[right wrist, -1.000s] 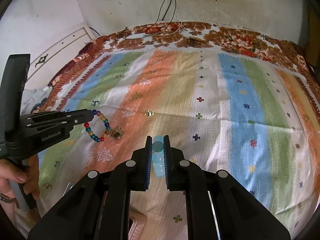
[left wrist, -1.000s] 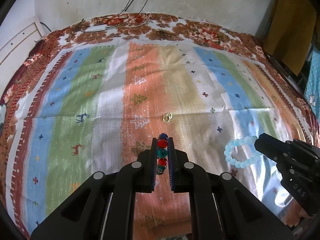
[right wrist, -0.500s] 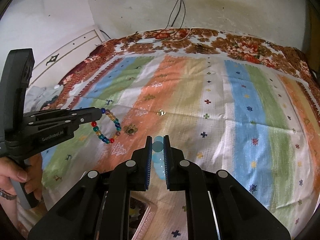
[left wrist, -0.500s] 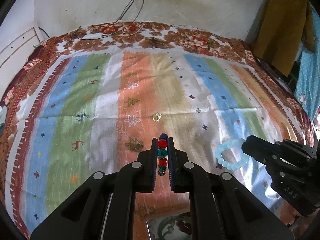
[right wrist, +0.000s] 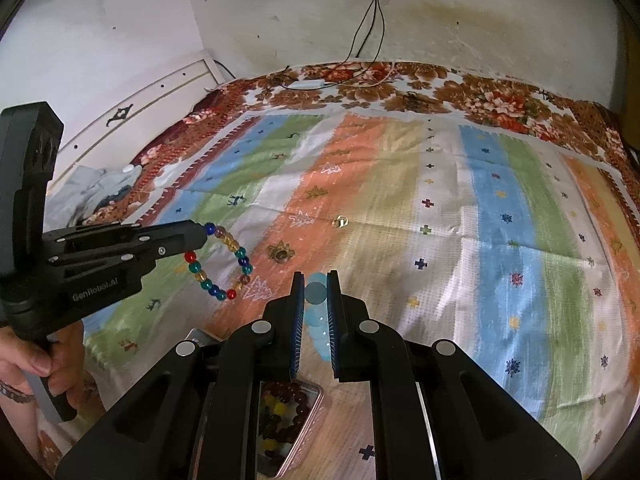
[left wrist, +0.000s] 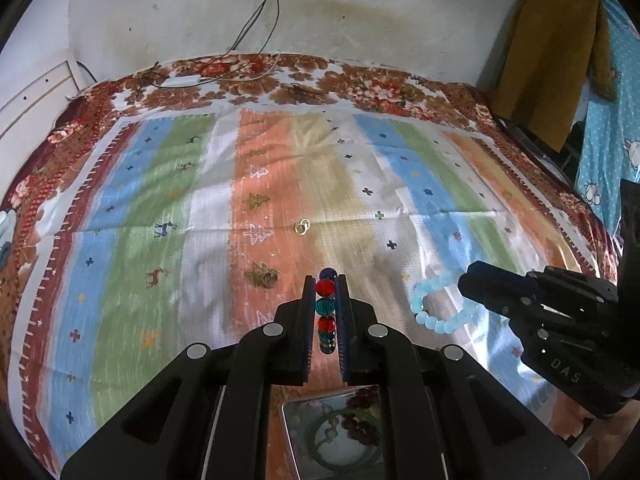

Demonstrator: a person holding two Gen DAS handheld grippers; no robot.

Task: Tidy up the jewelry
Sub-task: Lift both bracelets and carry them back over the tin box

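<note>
My left gripper (left wrist: 325, 284) is shut on a multicoloured bead bracelet (left wrist: 325, 307), held above the striped cloth; the bracelet hangs as a loop in the right wrist view (right wrist: 224, 264). My right gripper (right wrist: 316, 280) is shut on a pale blue bead bracelet (right wrist: 318, 316), which shows as a loop in the left wrist view (left wrist: 438, 304). A metal tray (left wrist: 289, 432) with a green bangle lies under the left gripper. Another tray (right wrist: 316, 404) with dark and yellow beads lies under the right gripper.
A small gold ring (left wrist: 302, 226) and a brown ring (left wrist: 269, 279) lie on the orange stripe of the striped cloth (left wrist: 132, 248) ahead. Cables (left wrist: 224, 68) run along the far edge by the wall. A yellow garment (left wrist: 548, 56) hangs at the right.
Both grippers, each still holding its bracelet, have drawn back toward me and risen. The trays have come into view under them.
</note>
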